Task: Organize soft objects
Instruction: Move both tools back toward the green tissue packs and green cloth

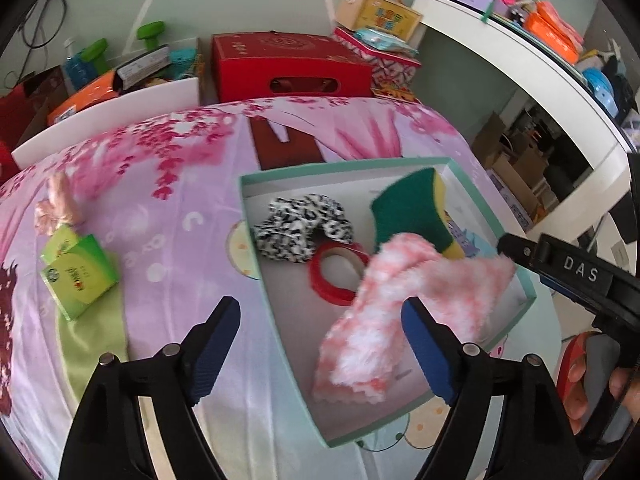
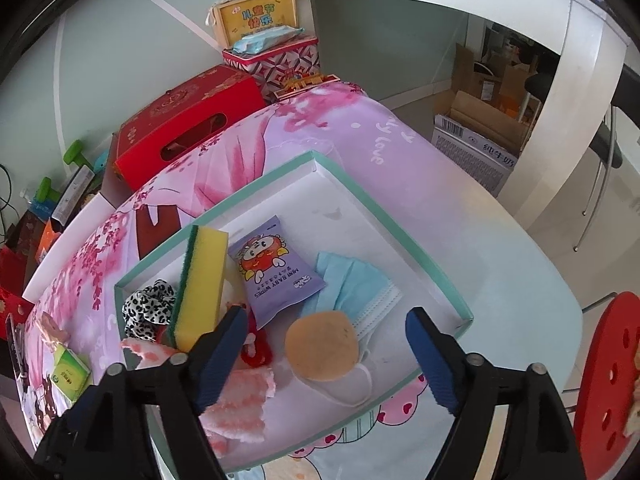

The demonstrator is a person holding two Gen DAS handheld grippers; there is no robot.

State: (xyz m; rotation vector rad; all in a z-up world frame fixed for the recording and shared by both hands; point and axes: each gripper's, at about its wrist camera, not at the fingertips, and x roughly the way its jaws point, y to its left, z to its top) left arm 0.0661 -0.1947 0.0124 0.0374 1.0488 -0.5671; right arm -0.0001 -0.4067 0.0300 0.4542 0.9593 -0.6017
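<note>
A mint-rimmed white box (image 1: 256, 240) (image 2: 360, 196) lies on the flowered bedsheet. In it are a leopard scrunchie (image 1: 300, 228), a green-and-yellow sponge (image 1: 408, 208), a red tape ring (image 1: 336, 276), a purple wipes pack (image 2: 276, 268), a blue face mask (image 2: 352, 284) and a round beige puff (image 2: 322, 346). A fluffy pink-and-white cloth (image 1: 400, 308) lies loose across the box, blurred, beside the right finger of my open left gripper (image 1: 320, 312). My right gripper (image 2: 326, 320) hangs open over the puff, touching nothing.
A green tissue pack (image 1: 78, 276) and a pink bow (image 1: 60, 208) lie on the sheet left of the box. A red carton (image 1: 288, 64) and gift boxes stand behind the bed. A white desk (image 1: 520, 52) runs along the right, and a red stool (image 2: 612, 380) stands near.
</note>
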